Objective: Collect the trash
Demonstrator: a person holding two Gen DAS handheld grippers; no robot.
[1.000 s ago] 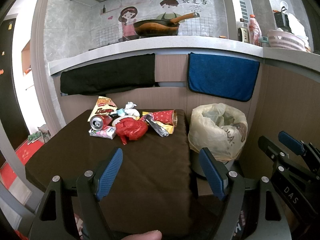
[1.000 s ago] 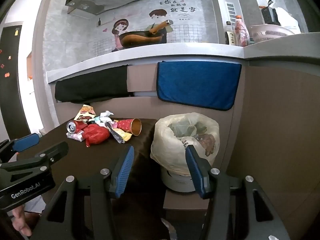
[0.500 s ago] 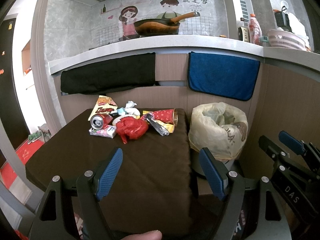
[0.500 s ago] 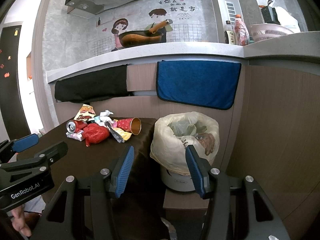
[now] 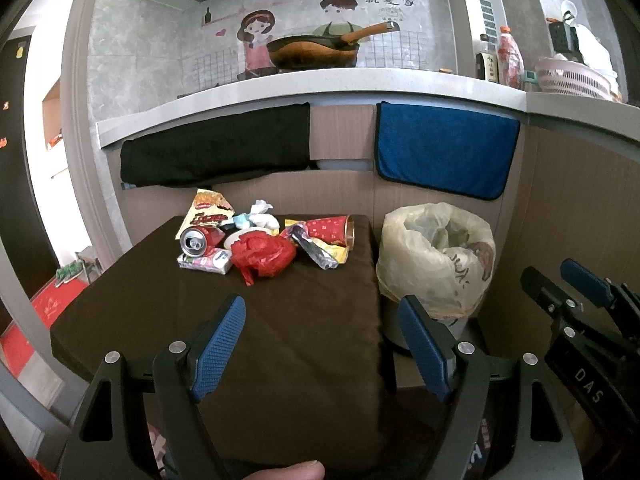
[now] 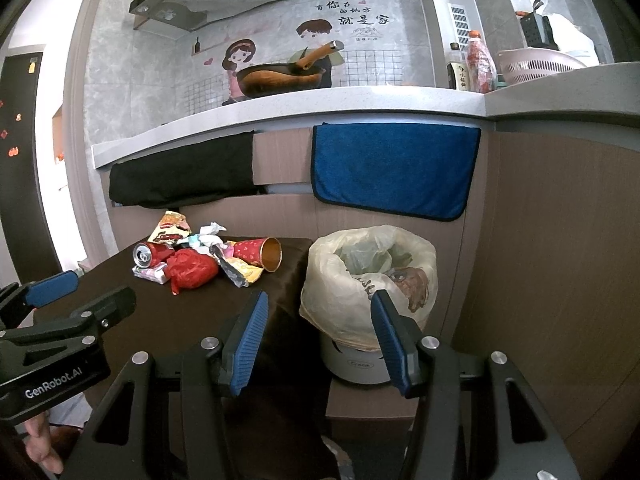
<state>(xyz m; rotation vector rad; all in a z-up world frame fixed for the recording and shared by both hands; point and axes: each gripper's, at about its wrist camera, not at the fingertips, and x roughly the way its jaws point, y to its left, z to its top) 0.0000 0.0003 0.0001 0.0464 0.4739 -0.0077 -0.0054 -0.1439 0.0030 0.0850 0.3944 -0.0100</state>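
Observation:
A heap of trash lies at the far end of a brown table (image 5: 280, 340): a red plastic bag (image 5: 262, 256), a drink can (image 5: 194, 242), a red paper cup (image 5: 332, 230), a snack wrapper (image 5: 208, 212), crumpled tissue (image 5: 262, 216) and a tissue packet (image 5: 204, 262). A bin lined with a pale bag (image 5: 436, 256) stands right of the table. My left gripper (image 5: 324, 348) is open and empty over the near table. My right gripper (image 6: 320, 340) is open and empty, facing the bin (image 6: 368, 276); the red bag (image 6: 192, 270) and cup (image 6: 260, 254) lie to its left.
A counter runs behind the table, with a black cloth (image 5: 216, 152) and a blue towel (image 5: 444, 152) hung over its edge. A wok (image 5: 316, 50), bottles (image 5: 508, 58) and a pink basket (image 5: 572, 80) stand on it. A wood panel wall (image 6: 560, 280) closes the right side.
Both views have shifted only slightly; the grippers stay open and empty and the trash has not moved.

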